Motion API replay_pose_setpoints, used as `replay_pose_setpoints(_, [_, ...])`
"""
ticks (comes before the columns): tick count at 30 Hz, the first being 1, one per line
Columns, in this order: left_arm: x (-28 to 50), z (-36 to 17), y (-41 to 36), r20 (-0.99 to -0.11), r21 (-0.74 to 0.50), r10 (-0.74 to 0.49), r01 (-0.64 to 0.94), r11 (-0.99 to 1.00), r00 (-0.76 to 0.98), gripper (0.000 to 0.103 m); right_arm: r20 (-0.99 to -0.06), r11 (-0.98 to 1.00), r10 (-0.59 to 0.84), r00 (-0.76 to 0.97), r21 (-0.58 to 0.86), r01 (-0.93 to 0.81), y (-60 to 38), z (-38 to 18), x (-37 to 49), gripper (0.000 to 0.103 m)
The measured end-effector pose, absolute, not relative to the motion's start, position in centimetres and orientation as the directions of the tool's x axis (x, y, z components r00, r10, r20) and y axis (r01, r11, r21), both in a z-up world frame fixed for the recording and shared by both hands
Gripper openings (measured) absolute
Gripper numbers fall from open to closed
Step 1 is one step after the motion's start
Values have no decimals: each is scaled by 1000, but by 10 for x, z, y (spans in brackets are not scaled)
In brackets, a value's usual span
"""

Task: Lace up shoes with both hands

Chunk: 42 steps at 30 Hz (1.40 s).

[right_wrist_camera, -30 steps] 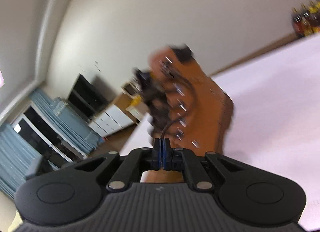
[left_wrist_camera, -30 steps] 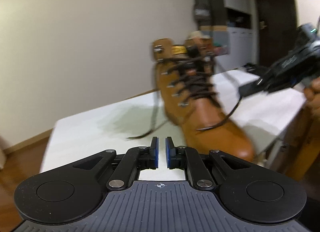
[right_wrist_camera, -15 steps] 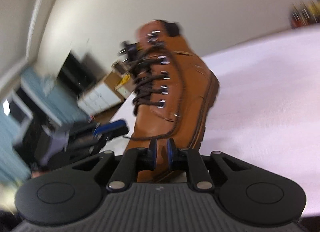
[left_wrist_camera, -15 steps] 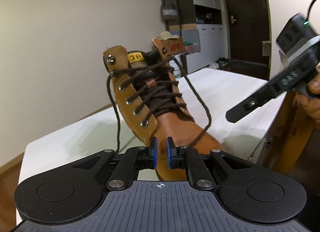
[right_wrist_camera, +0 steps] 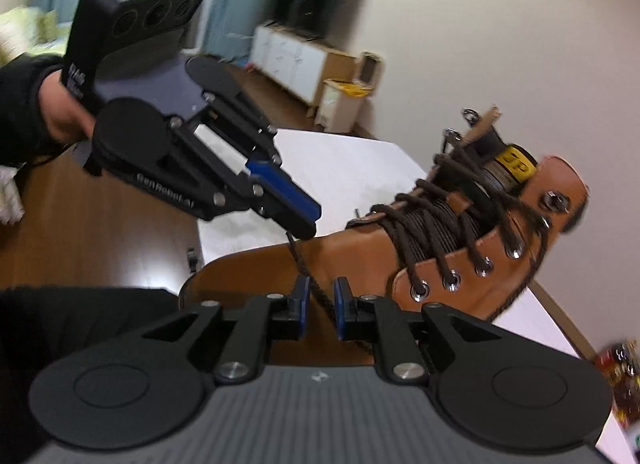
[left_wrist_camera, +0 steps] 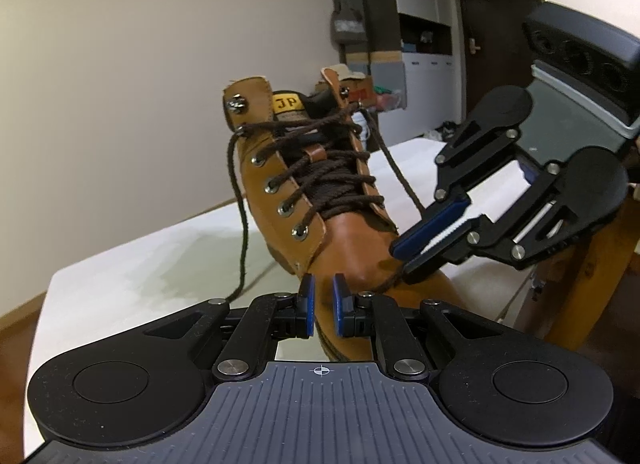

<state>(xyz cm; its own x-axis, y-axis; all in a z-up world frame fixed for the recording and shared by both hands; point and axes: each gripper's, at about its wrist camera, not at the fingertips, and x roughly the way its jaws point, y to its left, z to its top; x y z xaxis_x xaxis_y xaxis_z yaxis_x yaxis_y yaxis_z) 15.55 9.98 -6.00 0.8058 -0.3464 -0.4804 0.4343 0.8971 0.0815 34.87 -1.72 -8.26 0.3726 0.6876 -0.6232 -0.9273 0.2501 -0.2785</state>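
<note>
White cloth covered the table (left_wrist_camera: 132, 276), with plain cream wall behind it and cupboards off toward one o'clock in my left view. My tan boot (left_wrist_camera: 344, 232) stood on that cloth at the centre, toe toward me, its brown lace (left_wrist_camera: 320, 184) crossed through the lower eyelets and both ends hanging loose. One end (left_wrist_camera: 240, 224) trailed down the boot's side at about ten o'clock to the cloth; the other (right_wrist_camera: 316, 288) ran over the toe toward four o'clock.

My left gripper (left_wrist_camera: 320, 306) sat just short of the toe, pads apart with nothing between them. My right gripper (right_wrist_camera: 320, 308) was opening, and the loose lace end passed through the gap between its pads without being pinched, as far as I could tell.

I judged the boot stiff and fairly heavy, enough to stay put under a gentle tug but likely to tip if I pulled sideways from the top hooks. The lace looked soft, limp and round, so it would slide out of a light pinch. I reckoned the best hold was near each free end, pads square across the cord, keeping it taut
</note>
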Motion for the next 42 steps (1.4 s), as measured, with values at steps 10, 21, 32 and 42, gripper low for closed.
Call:
replay_pose_setpoints(10, [160, -78, 111, -518, -25, -347, 392, 920, 782, 10, -683, 216, 659, 315, -230, -949, -11, -77, 350, 3])
replay_pose_setpoints(21, [163, -82, 90, -569, 58, -246, 336, 940, 785, 7, -560, 438, 751, 349, 28, -898, -53, -50, 347, 2])
replay_pose_setpoints(32, [164, -82, 74, -594, 85, -174, 276, 957, 786, 0, -525, 488, 756, 391, 55, -871, -52, -47, 344, 2])
replay_pose_setpoints(42, [154, -82, 58, -597, 60, -192, 282, 958, 779, 0, -506, 517, 760, 409, 88, -852, -53, -47, 347, 2])
